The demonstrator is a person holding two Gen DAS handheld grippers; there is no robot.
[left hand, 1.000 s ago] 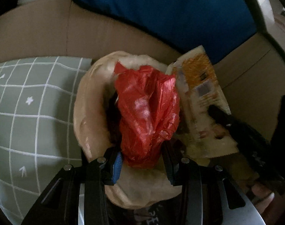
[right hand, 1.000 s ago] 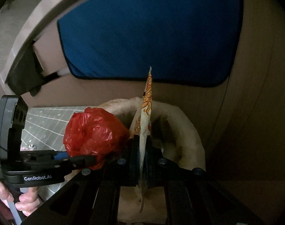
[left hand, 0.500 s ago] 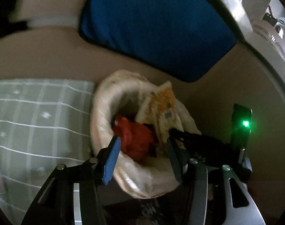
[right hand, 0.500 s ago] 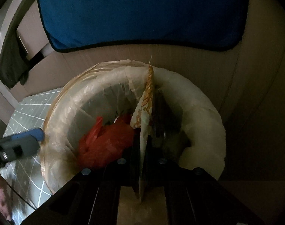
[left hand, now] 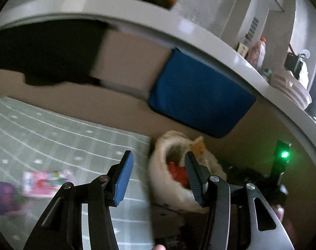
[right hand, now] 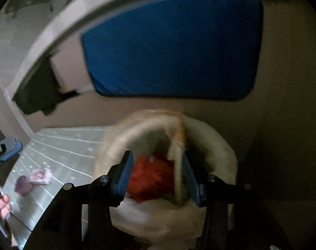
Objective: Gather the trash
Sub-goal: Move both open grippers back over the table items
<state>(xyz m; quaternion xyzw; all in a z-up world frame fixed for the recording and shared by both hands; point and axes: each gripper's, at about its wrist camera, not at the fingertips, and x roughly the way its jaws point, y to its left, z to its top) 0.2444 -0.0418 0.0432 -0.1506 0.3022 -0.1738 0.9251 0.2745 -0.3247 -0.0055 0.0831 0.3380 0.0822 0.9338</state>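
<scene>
Two handheld grippers work over a lined trash bin [right hand: 210, 139] that stands on the floor against a tan wall, below a blue cushion [right hand: 172, 48]. The right gripper [right hand: 158, 175] hovers just above the bin's mouth, its blue-padded fingers [right hand: 125, 174] parting, with nothing pressed between them. Inside the bin lie a crumpled red plastic bag [right hand: 151, 175] and an orange-and-white snack wrapper [right hand: 177, 156], which stands on edge beside the right finger; blur hides whether it touches the pad. The left gripper [left hand: 159, 177] hangs to the left of the bin, its fingers [left hand: 124, 179] spread wide and empty. On the green grid-patterned mat [left hand: 54, 133] to the left of the bin, well apart from it, lie a pink wrapper [left hand: 45, 182] and a purple wrapper [left hand: 4, 195], both blurred. A person's fingertips [right hand: 1, 205] show at the left edge of the right wrist view.
</scene>
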